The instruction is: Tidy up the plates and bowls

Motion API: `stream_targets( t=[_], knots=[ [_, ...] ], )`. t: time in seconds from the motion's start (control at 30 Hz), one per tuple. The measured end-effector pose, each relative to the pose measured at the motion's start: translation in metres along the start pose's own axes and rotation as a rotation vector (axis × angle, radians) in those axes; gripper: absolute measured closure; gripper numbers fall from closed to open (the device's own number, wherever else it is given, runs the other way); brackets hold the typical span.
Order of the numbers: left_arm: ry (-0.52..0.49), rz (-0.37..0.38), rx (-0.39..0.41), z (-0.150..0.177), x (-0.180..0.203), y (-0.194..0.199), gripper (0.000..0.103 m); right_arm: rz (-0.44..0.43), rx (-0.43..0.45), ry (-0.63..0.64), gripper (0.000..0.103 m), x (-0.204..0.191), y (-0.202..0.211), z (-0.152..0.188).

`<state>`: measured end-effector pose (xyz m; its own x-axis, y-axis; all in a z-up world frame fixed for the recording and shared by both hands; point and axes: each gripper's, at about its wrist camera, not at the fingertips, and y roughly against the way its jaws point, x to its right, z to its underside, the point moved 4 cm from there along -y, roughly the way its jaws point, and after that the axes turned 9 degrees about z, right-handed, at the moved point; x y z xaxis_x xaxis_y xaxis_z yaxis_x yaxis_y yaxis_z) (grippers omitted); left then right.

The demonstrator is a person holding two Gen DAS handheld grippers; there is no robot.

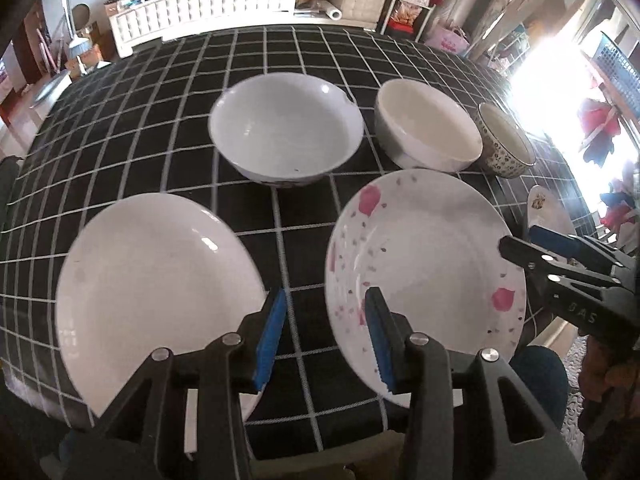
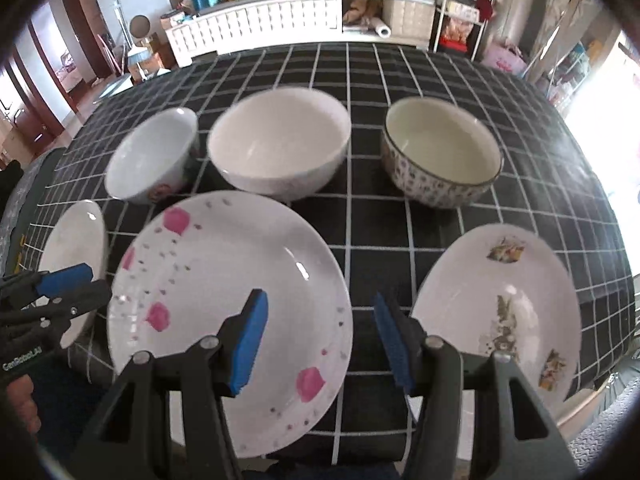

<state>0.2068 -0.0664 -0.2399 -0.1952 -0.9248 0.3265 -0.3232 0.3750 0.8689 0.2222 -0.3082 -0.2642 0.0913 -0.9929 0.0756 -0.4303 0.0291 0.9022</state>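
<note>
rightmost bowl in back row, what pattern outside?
The rightmost bowl is white outside with small dark floral dots and a dark rim, plain cream inside. The right wrist view shows it best.

You have three plates in the near row on the table [image 2: 440, 64], one left [image 1: 156, 300], one middle [image 2: 228, 312], one right [image 2: 500, 312], three bowls behind them, left [image 1: 286, 132], middle [image 2: 280, 140], right [image 2: 442, 150], a cabinet [image 2: 256, 24] beyond the table's far edge

Daylight from a window [image 1: 560, 92] at the right edge overexposes that side in both wrist views, leaves bright glints on the petal-patterned plate [image 2: 298, 270], slight motion blur softens the bowl rims, and fisheye distortion bends the checked tablecloth [image 1: 160, 92] beneath dark vignetted corners
</note>
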Motion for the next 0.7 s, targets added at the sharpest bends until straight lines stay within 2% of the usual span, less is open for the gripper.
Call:
stream_targets(
  t=[0.17,0.33,0.4,0.53,0.7],
  knots=[
    [-0.02,0.005,-0.039,0.0,0.004,-0.014,0.076,-0.007,-0.034,0.007,0.064,-0.004,-0.014,0.005],
    [-0.033,-0.008,-0.068,0.004,0.005,-0.025,0.094,0.025,-0.029,-0.001,0.078,-0.001,-0.013,0.008],
    [-0.038,-0.01,-0.064,0.005,0.005,-0.026,0.094,0.029,-0.042,0.004,0.081,-0.001,-0.014,0.009],
    [-0.017,0.012,-0.058,0.007,0.003,-0.028,0.094,0.016,-0.057,-0.012,0.081,0.0,-0.019,0.011],
    [-0.032,-0.003,-0.057,0.009,0.007,-0.029,0.094,0.003,-0.071,-0.058,0.081,0.004,-0.018,0.013]
  ],
)
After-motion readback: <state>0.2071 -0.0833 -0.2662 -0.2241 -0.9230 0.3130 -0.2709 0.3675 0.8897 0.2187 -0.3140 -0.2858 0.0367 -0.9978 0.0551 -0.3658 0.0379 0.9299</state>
